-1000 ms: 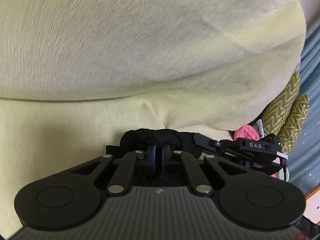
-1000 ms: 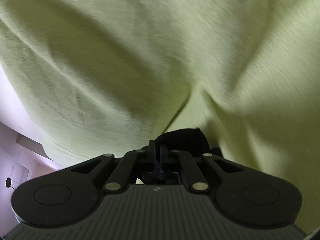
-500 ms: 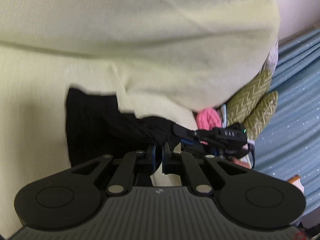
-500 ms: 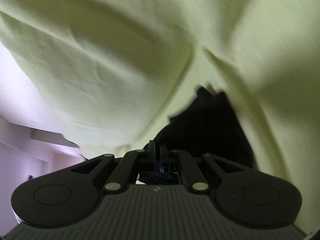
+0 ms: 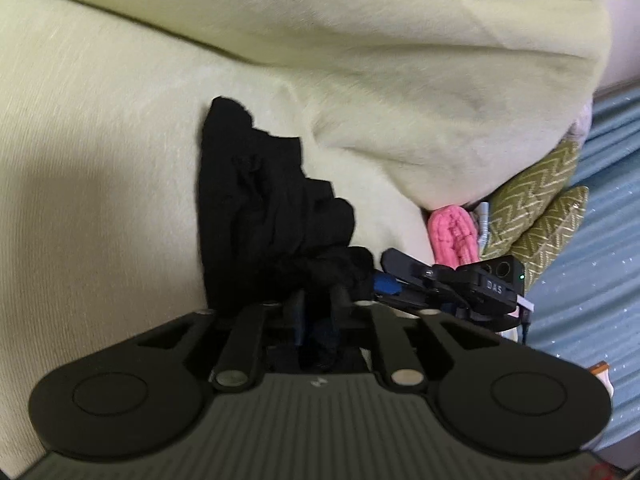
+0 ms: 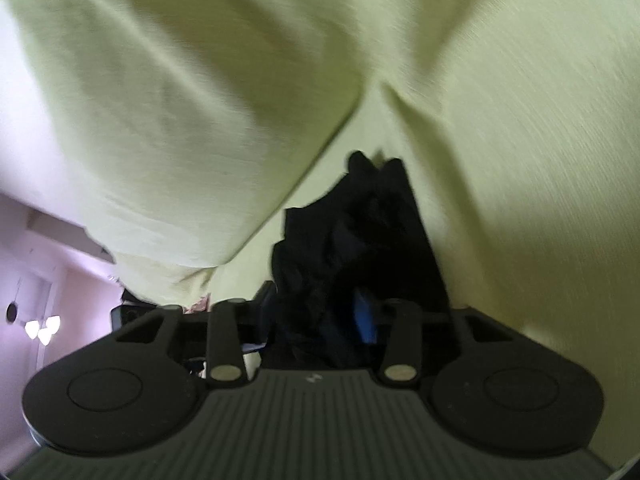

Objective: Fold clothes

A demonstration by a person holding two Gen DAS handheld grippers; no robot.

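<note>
The black cloth [image 5: 264, 216] lies bunched on the sofa seat [image 5: 88, 152], near its back edge. Both the left gripper [image 5: 318, 312] and right gripper [image 6: 316, 312] have jaws opening, with cloth between them. If cloth sticks to a pad, it may get pulled and lose its fold.

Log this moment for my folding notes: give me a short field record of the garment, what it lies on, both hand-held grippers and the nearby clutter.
garment: crumpled black fabric garment, bunched, not yet folded
surface: pale yellow-green sofa seat cushion
left hand-held gripper: jaws opening, black cloth between them
right hand-held gripper: jaws opening, black cloth between them
nearby: pink knitted item and olive zigzag-patterned cushions at the sofa's end
beyond: blue curtain
</note>
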